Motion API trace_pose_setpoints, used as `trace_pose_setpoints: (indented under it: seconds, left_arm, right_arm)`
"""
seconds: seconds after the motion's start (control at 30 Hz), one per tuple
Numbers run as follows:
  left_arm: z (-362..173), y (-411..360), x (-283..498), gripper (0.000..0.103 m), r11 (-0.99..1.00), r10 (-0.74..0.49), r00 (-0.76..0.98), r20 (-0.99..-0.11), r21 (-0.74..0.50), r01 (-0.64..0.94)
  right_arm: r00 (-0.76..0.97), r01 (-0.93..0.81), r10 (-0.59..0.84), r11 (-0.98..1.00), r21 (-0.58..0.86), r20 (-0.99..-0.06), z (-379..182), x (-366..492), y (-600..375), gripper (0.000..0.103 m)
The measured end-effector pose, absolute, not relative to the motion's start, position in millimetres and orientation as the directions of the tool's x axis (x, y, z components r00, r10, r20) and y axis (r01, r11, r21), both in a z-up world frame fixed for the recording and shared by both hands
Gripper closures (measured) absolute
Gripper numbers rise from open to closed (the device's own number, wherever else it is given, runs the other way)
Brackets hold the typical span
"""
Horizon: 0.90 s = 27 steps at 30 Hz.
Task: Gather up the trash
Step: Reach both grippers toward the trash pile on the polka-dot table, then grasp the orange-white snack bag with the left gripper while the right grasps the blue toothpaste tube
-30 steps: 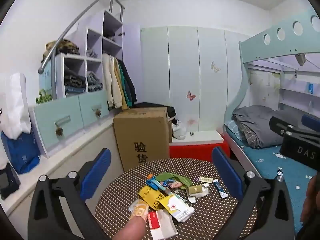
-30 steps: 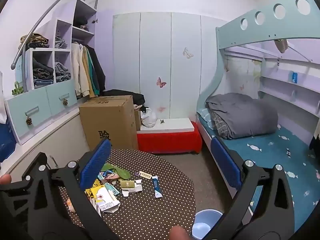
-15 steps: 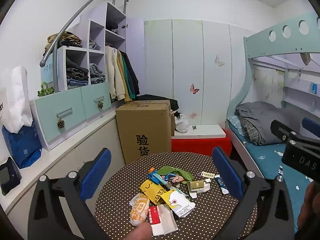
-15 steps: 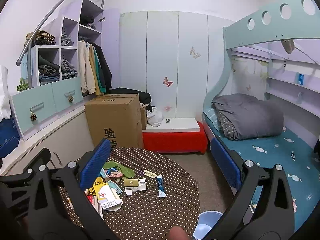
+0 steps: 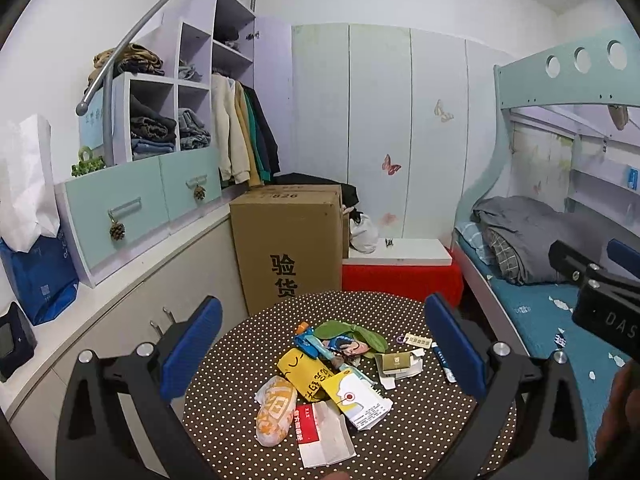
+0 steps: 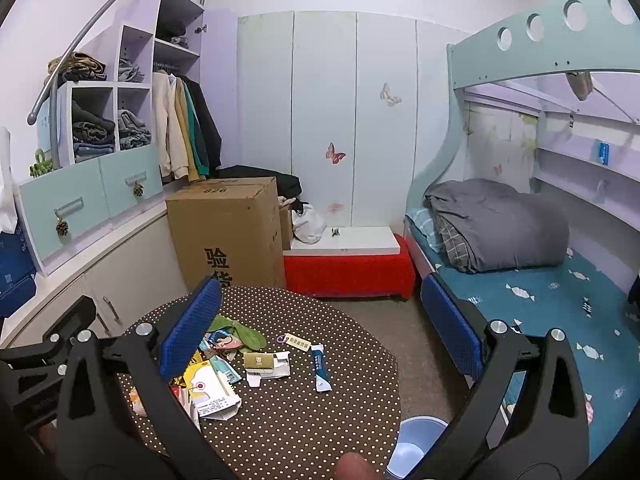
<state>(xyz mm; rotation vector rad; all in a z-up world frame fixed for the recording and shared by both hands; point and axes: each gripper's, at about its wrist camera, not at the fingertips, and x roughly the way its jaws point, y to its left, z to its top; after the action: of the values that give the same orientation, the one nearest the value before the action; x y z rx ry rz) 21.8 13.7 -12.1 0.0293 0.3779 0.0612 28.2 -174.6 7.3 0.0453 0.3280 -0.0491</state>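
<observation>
A heap of trash lies on a round brown polka-dot table [image 5: 240,400]: a yellow packet [image 5: 306,372], an orange snack bag [image 5: 274,408], a red-and-white paper [image 5: 324,434], a white box with a red dot [image 5: 360,398], a green wrapper [image 5: 352,334], a gold box [image 5: 396,362]. My left gripper [image 5: 320,344] is open and empty, held above the heap. My right gripper [image 6: 320,328] is open and empty above the table's right part, over a blue-white sachet [image 6: 321,368] and the gold box [image 6: 259,360].
A pale blue bin [image 6: 416,440] stands on the floor at the table's right edge. A tall cardboard box [image 5: 288,248] and a red bench [image 5: 400,276] stand behind the table. A bunk bed [image 6: 520,280] is on the right, cupboards [image 5: 120,208] on the left.
Both grippers have risen and drawn back a little, so the table and trash sit lower and farther in view. The fingers stay wide open. The trash has not moved.
</observation>
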Motion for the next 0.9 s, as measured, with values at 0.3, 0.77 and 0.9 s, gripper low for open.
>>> trace_pose_setpoints:
  seconds: [0.3,0.77,0.9]
  left_arm:
    - [-33.3,26.0,42.2,0.004,0.997,0.071,0.899,-0.432,0.033,-0.063]
    - [-115.4,75.1,84.2,0.004,0.989,0.132,0.771,-0.623,0.036,-0.141]
    - [-151.1,93.8,93.3,0.004,0.987,0.139,0.702,-0.698,0.035,-0.16]
  right_arm:
    - [0.931,0.041,-0.03,0.999,0.022,-0.365,-7.4,46.1,-170.2,0.005]
    - [0.836,0.027,-0.03,1.0,-0.015,-0.549,-75.2,110.5,-166.1,0.005]
    - [0.78,0.022,-0.035,0.999,-0.028,-0.625,-108.2,131.8,-167.7,0.005]
